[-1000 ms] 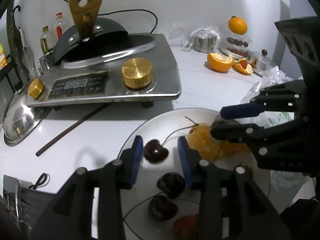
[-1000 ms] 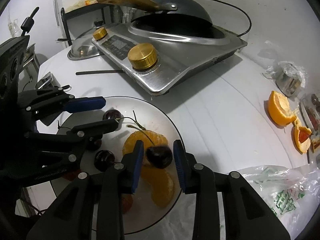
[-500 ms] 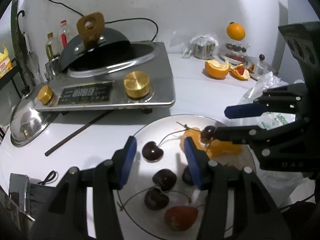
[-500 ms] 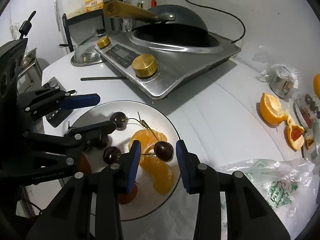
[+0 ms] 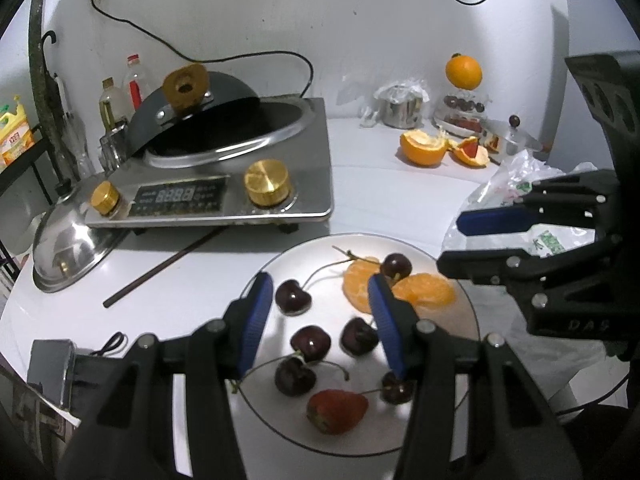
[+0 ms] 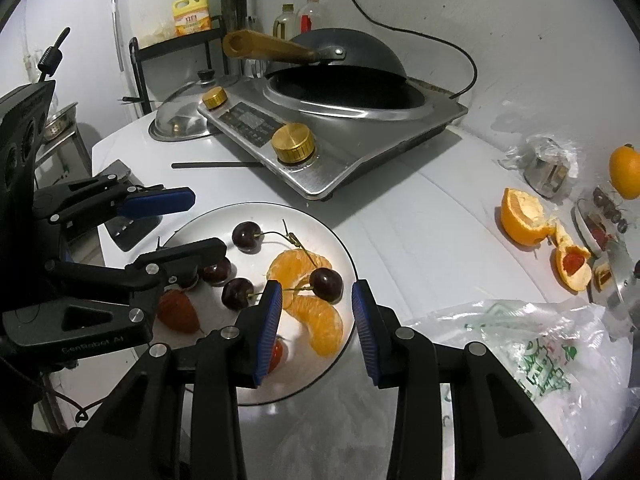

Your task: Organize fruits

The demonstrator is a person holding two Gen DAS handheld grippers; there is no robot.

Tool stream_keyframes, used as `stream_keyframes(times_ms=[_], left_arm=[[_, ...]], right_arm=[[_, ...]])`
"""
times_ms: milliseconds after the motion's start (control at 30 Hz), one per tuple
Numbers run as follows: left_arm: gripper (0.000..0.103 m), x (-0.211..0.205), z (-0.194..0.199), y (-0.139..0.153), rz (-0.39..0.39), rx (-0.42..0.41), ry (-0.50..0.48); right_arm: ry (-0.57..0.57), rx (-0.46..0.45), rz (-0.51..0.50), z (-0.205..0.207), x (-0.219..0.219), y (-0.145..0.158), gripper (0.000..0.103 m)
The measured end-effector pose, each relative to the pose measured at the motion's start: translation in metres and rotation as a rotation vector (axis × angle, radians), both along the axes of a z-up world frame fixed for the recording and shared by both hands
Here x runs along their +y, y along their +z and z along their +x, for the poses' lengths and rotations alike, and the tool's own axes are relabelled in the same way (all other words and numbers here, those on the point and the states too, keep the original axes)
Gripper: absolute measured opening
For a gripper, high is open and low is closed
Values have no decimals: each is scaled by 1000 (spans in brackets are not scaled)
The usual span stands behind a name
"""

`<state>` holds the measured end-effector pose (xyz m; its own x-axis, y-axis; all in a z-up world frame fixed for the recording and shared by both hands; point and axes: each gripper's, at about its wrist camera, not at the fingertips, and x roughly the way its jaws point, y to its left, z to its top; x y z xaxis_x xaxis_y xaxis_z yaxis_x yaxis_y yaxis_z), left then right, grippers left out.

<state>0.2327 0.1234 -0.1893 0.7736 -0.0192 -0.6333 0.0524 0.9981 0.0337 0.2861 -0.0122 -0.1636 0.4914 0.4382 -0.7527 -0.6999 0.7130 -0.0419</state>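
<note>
Left wrist view: the left tongs (image 5: pixel 318 320), jaws just opened and empty, hover over the plate (image 5: pixel 470 312) with one cherry (image 5: pixel 293 297) between them, while the right tongs (image 6: pixel 316 330) stand open above an orange segment (image 6: pixel 320 322).

"genrobot ai" on the left gripper (image 6: pixel 168 226) body

Bright overhead light, glare on the plate (image 5: pixel 460 288) — fisheye edges dark, warped.

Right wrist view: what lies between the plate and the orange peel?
Nothing: bare white table between the plate and the orange peel, in the right wrist view.
</note>
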Motion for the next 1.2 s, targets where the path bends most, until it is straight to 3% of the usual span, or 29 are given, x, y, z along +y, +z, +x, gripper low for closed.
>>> stream_keyframes(times_ms=[233, 300, 333, 1133, 1200], left_arm=[[53, -12, -13, 8, 3, -10, -3], [69, -16, -18, 10, 6, -16, -5], [71, -19, -21, 13, 2, -27, -4], [74, -90, -81, 61, -8, -135, -58], [79, -96, -87, 65, -17, -148, -55]], right_arm=[[-6, -14, 7, -13, -12, 7, 38], [-10, -20, 13, -17, -17, 10, 38], [-13, -24, 18, -19, -20, 12, 38], [-86, -132, 126, -83, -96, 54, 38], [-94, -142, 134, -89, -102, 57, 38]])
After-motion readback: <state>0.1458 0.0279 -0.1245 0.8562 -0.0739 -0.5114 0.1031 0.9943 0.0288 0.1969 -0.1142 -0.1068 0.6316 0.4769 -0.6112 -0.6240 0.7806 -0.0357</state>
